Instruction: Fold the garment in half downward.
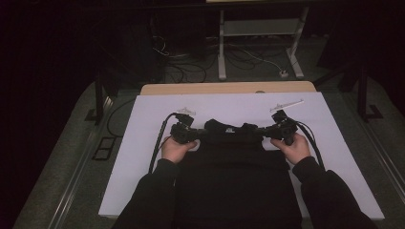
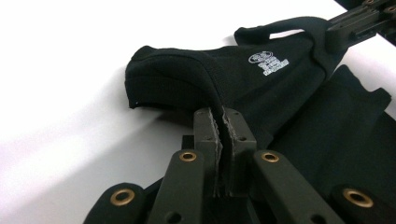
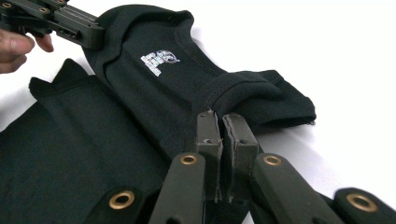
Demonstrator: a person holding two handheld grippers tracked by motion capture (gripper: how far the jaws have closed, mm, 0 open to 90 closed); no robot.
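A black T-shirt [image 1: 236, 176] lies on the white table top [image 1: 138, 162], its body running toward the near edge. The upper part is folded over, with a small white print [image 2: 268, 60] [image 3: 159, 59] on the neck area. My left gripper [image 1: 199, 135] [image 2: 222, 116] is shut on the fabric edge at the shirt's left shoulder. At the right shoulder, my right gripper [image 1: 262, 132] [image 3: 220, 119] is likewise shut on the fabric. Each gripper view shows the other gripper [image 2: 359, 21] [image 3: 56, 18] pinching the far end, beside a hand [image 3: 16, 46].
A wooden strip [image 1: 229, 88] borders the table's far side. Beyond it stand a white frame [image 1: 258, 28] and loose cables [image 1: 191, 62] on the dark floor. Bare white surface lies to the left, right and behind the shirt.
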